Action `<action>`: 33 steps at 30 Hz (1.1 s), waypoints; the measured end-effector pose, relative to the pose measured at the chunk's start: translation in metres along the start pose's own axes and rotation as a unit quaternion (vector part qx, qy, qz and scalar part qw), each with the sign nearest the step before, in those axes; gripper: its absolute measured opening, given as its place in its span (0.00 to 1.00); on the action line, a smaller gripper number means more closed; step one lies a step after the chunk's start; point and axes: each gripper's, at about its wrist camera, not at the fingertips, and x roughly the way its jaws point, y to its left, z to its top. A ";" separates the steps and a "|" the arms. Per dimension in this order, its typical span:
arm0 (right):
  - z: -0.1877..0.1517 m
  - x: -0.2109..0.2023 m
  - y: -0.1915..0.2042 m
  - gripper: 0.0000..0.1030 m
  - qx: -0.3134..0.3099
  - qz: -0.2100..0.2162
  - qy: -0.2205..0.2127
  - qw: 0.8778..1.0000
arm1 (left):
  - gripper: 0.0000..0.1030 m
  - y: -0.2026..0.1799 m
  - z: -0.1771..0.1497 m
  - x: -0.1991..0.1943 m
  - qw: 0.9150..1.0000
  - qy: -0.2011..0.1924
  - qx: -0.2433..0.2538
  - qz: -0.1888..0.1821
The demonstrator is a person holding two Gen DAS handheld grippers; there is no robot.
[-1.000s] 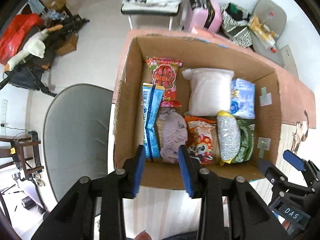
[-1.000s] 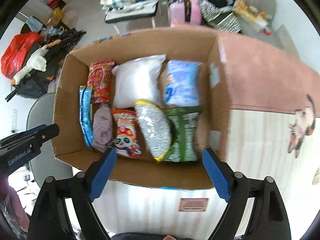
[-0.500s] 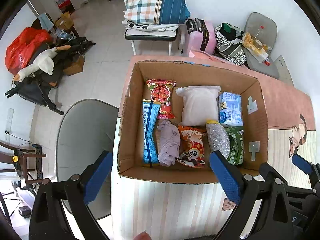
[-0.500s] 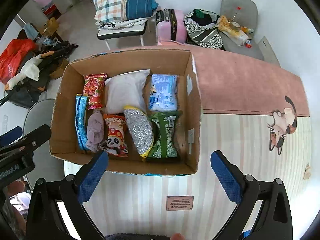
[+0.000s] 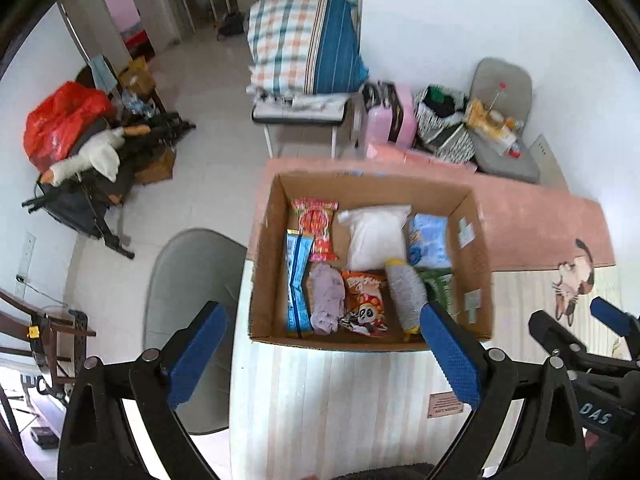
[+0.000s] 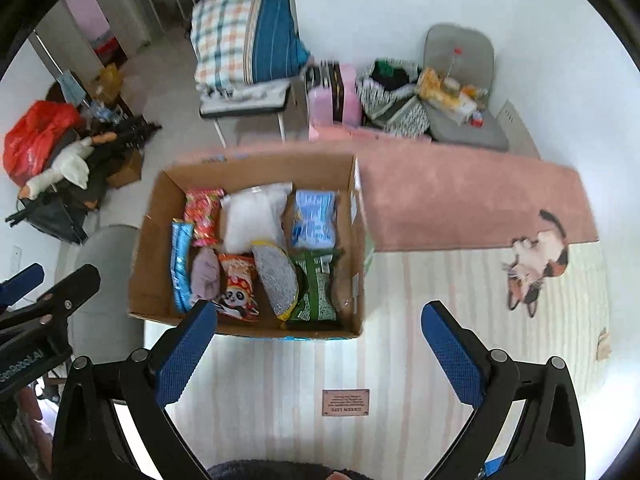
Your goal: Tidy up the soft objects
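An open cardboard box [image 5: 476, 232] [image 6: 152, 276] stands on the striped table mat. Inside lie a red snack bag [image 5: 316, 232], a white soft pack [image 5: 374, 236] [image 6: 252, 220], a light blue pack [image 5: 428, 240], a blue packet [image 5: 298, 280], a purple cloth [image 5: 326, 298] [image 6: 206, 276], a panda snack bag [image 5: 366, 300] [image 6: 238, 288], a grey sponge [image 5: 406, 296] [image 6: 276, 280] and a green bag [image 6: 316, 288]. My left gripper [image 5: 324, 356] is open and empty, above the box's near edge. My right gripper [image 6: 320, 352] is open and empty, near the box's front right corner.
A grey chair [image 5: 188, 292] stands left of the table. A pink mat [image 6: 460, 196] with a cat picture [image 6: 536, 260] covers the table's far right. A stool with a plaid bundle [image 5: 304, 60], a pink suitcase [image 5: 390, 116] and floor clutter [image 5: 88, 152] lie beyond.
Both grippers have pulled up and back from the box, which looks smaller now. The left jaws, narrow a second ago, have spread wide open.
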 end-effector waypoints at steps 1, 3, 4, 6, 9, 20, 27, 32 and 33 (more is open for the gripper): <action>-0.001 -0.014 -0.001 1.00 0.000 0.000 -0.011 1.000 | 0.96 0.000 -0.001 -0.008 1.000 -0.005 0.000 0.001; -0.003 -0.038 -0.004 1.00 -0.002 -0.004 -0.029 1.000 | 0.96 -0.001 -0.005 -0.030 1.000 -0.023 -0.001 0.003; -0.005 -0.054 -0.007 1.00 0.002 -0.005 -0.040 0.999 | 0.96 -0.002 -0.008 -0.042 0.999 -0.034 -0.001 0.006; -0.010 -0.077 -0.009 1.00 0.000 -0.009 -0.058 0.998 | 0.96 -0.002 -0.011 -0.058 0.999 -0.046 -0.001 0.007; -0.017 -0.105 -0.012 1.00 0.001 -0.005 -0.075 0.997 | 0.96 -0.001 -0.018 -0.083 0.998 -0.057 -0.003 -0.002; -0.046 -0.181 -0.016 1.00 -0.013 0.004 -0.112 0.994 | 0.96 -0.003 -0.035 -0.141 0.996 -0.086 -0.002 -0.015; -0.052 -0.197 -0.015 1.00 -0.023 -0.003 -0.119 0.993 | 0.96 0.000 -0.040 -0.148 0.996 -0.090 -0.012 -0.013; -0.051 -0.200 -0.016 1.00 -0.026 -0.016 -0.124 0.992 | 0.96 -0.002 -0.042 -0.148 0.996 -0.089 -0.013 -0.008; -0.050 -0.199 -0.015 1.00 -0.027 -0.018 -0.125 0.992 | 0.96 -0.002 -0.042 -0.148 0.996 -0.089 -0.014 -0.008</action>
